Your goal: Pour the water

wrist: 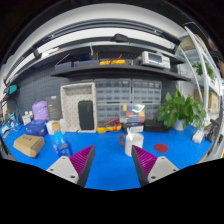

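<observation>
My gripper (112, 163) hangs open over the blue tabletop (112, 170), its two magenta pads (84, 160) far apart with nothing between them. Just ahead of the right finger stands a small white cup (131, 143) with a handle on its left side. Beyond it, toward the back of the table, is a second white container (134, 128). The cup is beyond the fingertips and not touched.
A cardboard box (29, 145) and a purple object (40, 110) lie to the left. A beige cabinet with a dark door (79, 107) and grey drawer units (128, 98) line the back. A green plant (182, 108) stands at the right.
</observation>
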A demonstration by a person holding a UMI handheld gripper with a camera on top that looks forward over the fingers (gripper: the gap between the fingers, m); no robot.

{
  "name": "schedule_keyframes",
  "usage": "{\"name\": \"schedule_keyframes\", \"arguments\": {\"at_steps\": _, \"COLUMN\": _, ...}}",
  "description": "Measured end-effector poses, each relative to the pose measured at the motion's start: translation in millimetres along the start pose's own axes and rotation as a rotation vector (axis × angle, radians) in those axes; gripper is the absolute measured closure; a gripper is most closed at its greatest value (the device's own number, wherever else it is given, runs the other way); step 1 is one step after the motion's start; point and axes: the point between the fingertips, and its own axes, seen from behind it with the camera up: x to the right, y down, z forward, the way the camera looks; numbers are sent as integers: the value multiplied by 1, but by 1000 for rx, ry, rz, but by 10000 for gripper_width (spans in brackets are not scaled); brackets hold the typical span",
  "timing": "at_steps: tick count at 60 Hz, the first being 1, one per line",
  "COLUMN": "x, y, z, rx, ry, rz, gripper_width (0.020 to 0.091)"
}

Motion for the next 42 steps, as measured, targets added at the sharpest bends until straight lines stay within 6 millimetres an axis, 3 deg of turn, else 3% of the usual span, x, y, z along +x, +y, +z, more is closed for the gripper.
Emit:
{"name": "schedule_keyframes", "arguments": {"at_steps": 9, "x": -76, "y": 53, "z": -15, "rx": -80, "ry": -63, "rz": 34, "gripper_width": 365}}
{"name": "schedule_keyframes", "arguments": {"at_steps": 13, "x": -113, "y": 68, "z": -16, "rx": -104, "ry": -118, "rz": 14, "gripper_width": 365}}
{"name": "schedule_keyframes", "arguments": {"at_steps": 21, "x": -166, "y": 81, "z": 0, "rx": -128, "ry": -170, "rz": -20, "gripper_width": 361}}
{"name": "schedule_keyframes", "arguments": {"at_steps": 29, "x": -183, "y": 65, "z": 29, "rx": -92, "ry": -140, "rz": -63, "gripper_width": 362}}
{"name": "schedule_keyframes", "arguments": {"at_steps": 42, "x": -177, "y": 43, "z": 74, "rx": -34, "ry": -85, "rz": -64, "gripper_width": 359}}
